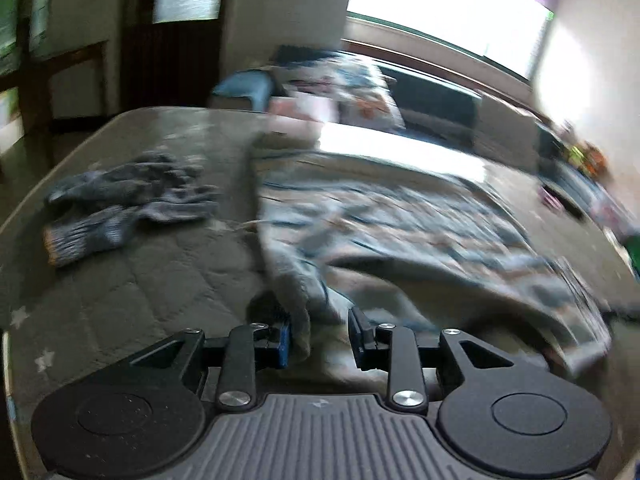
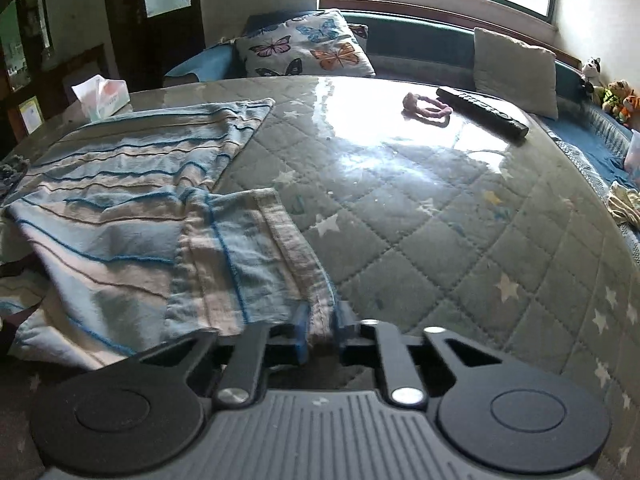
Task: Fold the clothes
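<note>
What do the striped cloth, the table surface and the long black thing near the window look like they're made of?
Striped cloth: soft woven fabric, probably cotton towelling, matte, with a stitched hem and limp folds. Table surface: quilted star-print fabric, seemingly under clear glass or plastic, since it reflects the window glossily. Long black thing: likely a hard plastic remote, with rows of small buttons.

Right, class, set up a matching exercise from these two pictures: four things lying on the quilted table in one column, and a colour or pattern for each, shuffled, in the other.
Things:
1. towel
2. remote control
3. hair tie
4. knitted gloves

Colours or patterns:
A. pink
B. grey-blue with orange cuffs
C. pale blue and white with thin stripes
D. black

Pairs: 1-C, 2-D, 3-A, 4-B
</note>
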Motion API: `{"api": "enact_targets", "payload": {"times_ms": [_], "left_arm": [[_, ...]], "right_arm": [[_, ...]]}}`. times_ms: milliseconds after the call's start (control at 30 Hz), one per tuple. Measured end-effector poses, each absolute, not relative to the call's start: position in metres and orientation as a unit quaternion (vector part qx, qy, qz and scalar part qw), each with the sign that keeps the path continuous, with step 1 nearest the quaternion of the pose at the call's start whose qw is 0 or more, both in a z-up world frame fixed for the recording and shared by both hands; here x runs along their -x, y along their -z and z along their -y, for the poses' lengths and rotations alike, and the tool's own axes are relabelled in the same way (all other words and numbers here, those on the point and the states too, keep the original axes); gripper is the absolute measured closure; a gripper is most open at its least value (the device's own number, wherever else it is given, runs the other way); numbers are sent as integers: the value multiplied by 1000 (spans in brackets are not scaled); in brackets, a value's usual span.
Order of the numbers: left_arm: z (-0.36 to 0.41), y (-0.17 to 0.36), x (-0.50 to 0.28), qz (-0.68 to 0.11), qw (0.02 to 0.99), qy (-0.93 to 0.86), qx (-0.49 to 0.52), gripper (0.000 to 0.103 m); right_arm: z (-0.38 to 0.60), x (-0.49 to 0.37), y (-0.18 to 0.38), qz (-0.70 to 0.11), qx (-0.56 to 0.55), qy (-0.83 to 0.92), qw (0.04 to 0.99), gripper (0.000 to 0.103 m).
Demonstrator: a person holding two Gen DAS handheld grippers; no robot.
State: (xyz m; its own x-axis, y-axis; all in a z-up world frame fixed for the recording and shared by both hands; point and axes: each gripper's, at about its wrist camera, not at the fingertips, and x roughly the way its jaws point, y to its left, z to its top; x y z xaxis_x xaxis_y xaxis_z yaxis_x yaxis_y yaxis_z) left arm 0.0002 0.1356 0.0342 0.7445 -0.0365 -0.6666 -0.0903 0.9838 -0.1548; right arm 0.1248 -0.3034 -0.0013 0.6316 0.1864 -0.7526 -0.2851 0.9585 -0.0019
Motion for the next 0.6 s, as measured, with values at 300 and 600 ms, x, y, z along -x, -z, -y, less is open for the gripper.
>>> {"api": "enact_targets", "payload": {"times_ms": [300, 600], "left_arm": [[-98, -28, 19, -361, 932, 40, 9, 73], [-158, -36, 28, -340, 931, 6, 133, 99]], "right_arm": [[306, -97, -14, -386, 84, -130, 910, 96], [325, -84, -29, -366, 90, -105, 920, 97]]}}
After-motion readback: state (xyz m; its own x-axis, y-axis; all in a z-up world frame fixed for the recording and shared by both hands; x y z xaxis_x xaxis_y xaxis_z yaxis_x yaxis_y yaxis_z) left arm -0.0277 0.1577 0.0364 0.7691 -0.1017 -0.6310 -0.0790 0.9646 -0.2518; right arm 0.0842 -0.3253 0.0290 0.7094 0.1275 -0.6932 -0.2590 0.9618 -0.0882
